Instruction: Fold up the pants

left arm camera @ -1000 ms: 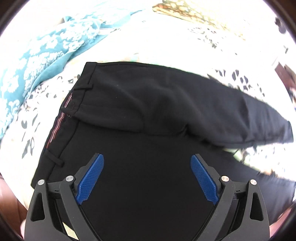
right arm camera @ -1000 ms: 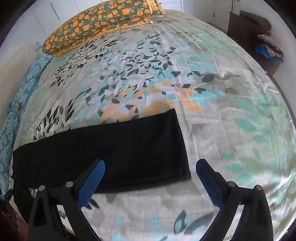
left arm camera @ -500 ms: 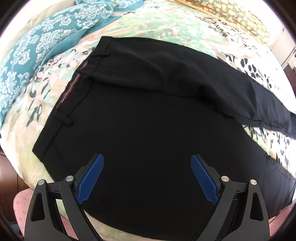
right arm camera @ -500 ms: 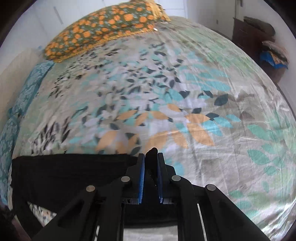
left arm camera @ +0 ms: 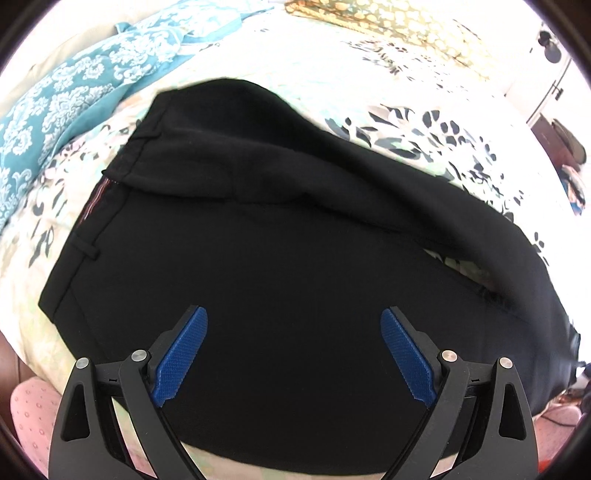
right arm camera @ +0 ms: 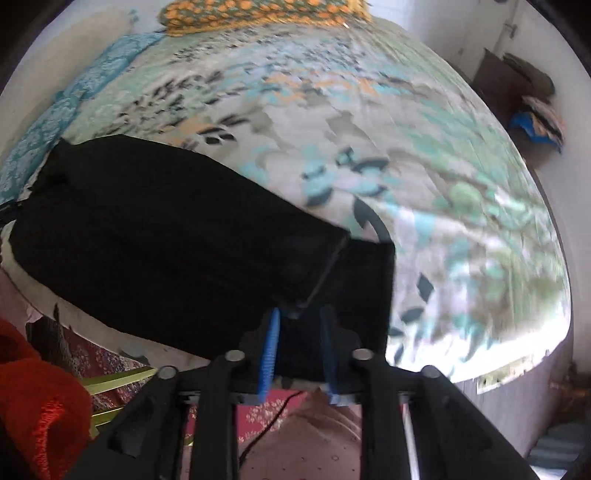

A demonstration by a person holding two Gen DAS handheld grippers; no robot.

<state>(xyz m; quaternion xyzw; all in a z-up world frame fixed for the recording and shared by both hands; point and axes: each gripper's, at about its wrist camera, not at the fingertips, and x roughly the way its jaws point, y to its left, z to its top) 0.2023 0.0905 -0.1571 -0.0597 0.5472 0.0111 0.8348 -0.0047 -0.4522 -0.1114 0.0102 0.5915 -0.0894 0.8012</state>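
Black pants (left arm camera: 280, 266) lie on a floral bedsheet (left arm camera: 406, 122), waistband at the left, the far half folded over the near half. My left gripper (left arm camera: 293, 350) is open and empty above the seat area. In the right wrist view the pant leg (right arm camera: 166, 240) stretches left across the bed. My right gripper (right arm camera: 299, 325) is shut on the leg's hem corner and holds it lifted and pulled toward the near bed edge.
A teal patterned cloth (left arm camera: 62, 96) lies at the bed's left side. An orange-print pillow (right arm camera: 258, 14) sits at the head. A red fabric (right arm camera: 40, 413) and a dark cabinet (right arm camera: 517, 81) with clothes stand off the bed.
My right gripper closed on the leg hem and lifted it toward the near edge. The far half of the pants has bunched and shifted in the left view.
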